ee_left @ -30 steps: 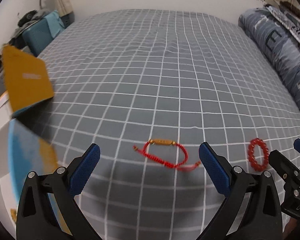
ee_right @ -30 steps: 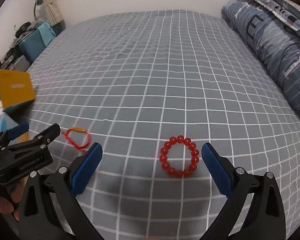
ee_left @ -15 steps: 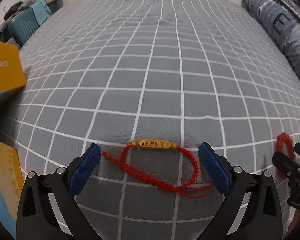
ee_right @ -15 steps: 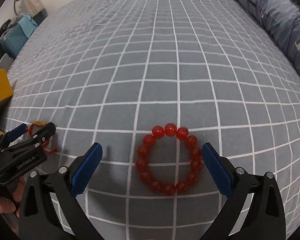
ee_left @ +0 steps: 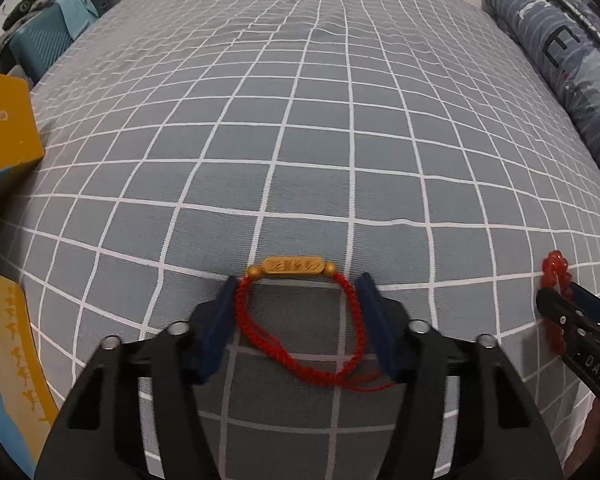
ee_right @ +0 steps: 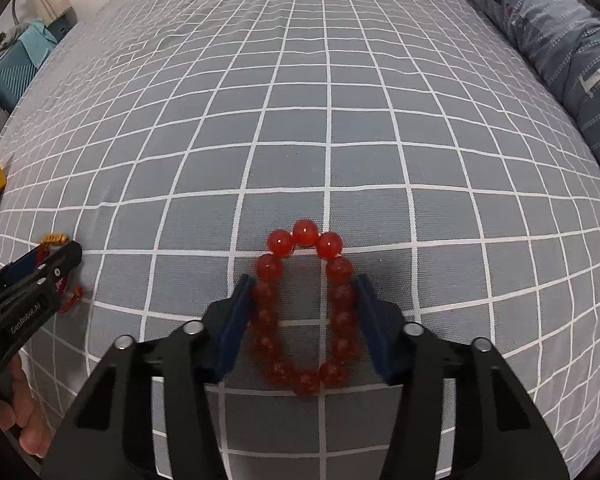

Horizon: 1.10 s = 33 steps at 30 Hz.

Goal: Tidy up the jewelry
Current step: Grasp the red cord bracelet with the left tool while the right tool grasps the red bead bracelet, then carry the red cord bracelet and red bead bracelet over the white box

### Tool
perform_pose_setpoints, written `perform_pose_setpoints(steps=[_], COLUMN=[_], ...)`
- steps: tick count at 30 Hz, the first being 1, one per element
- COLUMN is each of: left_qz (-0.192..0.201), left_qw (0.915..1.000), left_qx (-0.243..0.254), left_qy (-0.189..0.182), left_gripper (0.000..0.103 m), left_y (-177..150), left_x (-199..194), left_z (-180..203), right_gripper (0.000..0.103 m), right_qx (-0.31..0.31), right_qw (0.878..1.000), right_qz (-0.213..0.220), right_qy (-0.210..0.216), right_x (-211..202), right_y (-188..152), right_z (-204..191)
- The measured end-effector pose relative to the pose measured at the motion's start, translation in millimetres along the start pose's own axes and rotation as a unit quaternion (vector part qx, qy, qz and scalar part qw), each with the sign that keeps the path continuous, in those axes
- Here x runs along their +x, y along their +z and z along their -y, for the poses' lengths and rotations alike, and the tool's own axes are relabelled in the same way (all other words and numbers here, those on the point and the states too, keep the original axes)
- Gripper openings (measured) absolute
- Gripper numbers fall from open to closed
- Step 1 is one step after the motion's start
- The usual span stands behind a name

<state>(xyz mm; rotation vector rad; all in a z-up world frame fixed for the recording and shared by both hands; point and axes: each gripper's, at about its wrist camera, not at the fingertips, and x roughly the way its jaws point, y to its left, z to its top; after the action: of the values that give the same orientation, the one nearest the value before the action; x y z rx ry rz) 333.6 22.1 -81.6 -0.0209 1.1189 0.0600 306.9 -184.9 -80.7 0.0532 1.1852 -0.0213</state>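
Note:
A red cord bracelet with a gold bar [ee_left: 296, 312] lies on the grey checked bed. My left gripper [ee_left: 298, 292] is down over it, jaws partly closed, with the blue pads [ee_left: 224, 308] touching the cord on both sides. A red bead bracelet [ee_right: 304, 308] lies to the right. My right gripper [ee_right: 304, 292] is down over it, jaws partly closed, pads [ee_right: 370, 308] against the beads on both sides. The bead bracelet also shows at the right edge of the left wrist view [ee_left: 554, 280], and the cord bracelet at the left edge of the right wrist view [ee_right: 54, 240].
A yellow box [ee_left: 4, 120] stands at the left edge of the bed, with a blue and yellow box [ee_left: 8, 360] nearer. A folded grey-blue quilt [ee_left: 560, 68] lies along the right side. A teal bag [ee_left: 44, 44] is off the far left corner.
Both grippers have come down onto the bed and narrowed from wide open until their pads meet the bracelets: left on the cord bracelet, right on the bead bracelet.

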Motion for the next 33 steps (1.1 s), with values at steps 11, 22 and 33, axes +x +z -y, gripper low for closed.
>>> perform_pose_setpoints(steps=[11,22,33], left_qz=[-0.001,0.029,0.071], left_qw=[0.9999,0.9995,0.9975], left_qx=[-0.012,-0.008,-0.001], left_qy=[0.012,0.009,0.004], left_gripper=[0.005,0.005,0.005], left_y=[0,0,-8], left_x=[-10,-40,-92], left_z=[-3,-5,-8], right_gripper=[0.013,0.013,0.013], right_qx=[-0.028,-0.013,-0.014], right_qw=[0.999,0.999,0.996], right_qz=[0.017,0.049,0.089], right_qy=[-0.026,0.004,0.014], right_x=[-1,-21,-62], right_y=[4,9,1], right_z=[-12,-15,-22])
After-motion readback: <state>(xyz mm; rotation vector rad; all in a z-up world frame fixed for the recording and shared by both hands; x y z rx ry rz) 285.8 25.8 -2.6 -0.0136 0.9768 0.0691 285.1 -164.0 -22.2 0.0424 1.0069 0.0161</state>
